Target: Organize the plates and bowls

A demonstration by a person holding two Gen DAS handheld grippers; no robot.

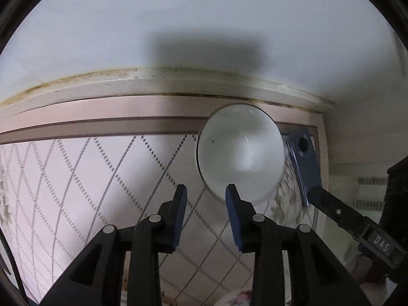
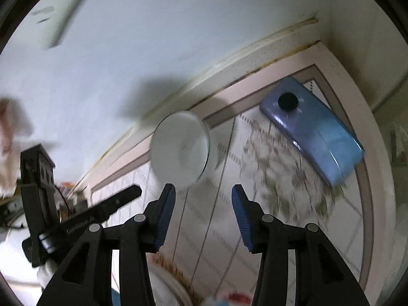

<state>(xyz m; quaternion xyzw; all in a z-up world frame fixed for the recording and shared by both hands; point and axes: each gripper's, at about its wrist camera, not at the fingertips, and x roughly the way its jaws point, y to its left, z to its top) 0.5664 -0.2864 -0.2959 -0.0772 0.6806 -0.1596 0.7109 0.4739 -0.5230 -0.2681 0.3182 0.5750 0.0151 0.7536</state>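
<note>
Clearly, a plain white round ceramic bowl (image 1: 241, 153) is seen on the worktop (image 1: 84, 178), which is covered by a pale pink cloth with a dotted diamond pattern and a darker border band. The bowl stands at the far right of the cloth, close to the stained cream ledge (image 1: 153, 81) that runs along the foot of the white wall (image 1: 178, 20). Just to the right of the bowl, a blue smartphone (image 2: 316, 130) with a round black camera is lying flat on the cloth; whether the two touch cannot be told.

The left hand-held gripper (image 1: 205, 193) is held released, nothing between its blue-padded fingers, and its right fingertip is seen in front of the bowl's near rim. The right hand-held gripper (image 2: 204, 193) is likewise released and empty, near the bowl. At the near edge of the right wrist view, part of a patterned plate rim (image 2: 176, 280) is visible, blurred.
</note>
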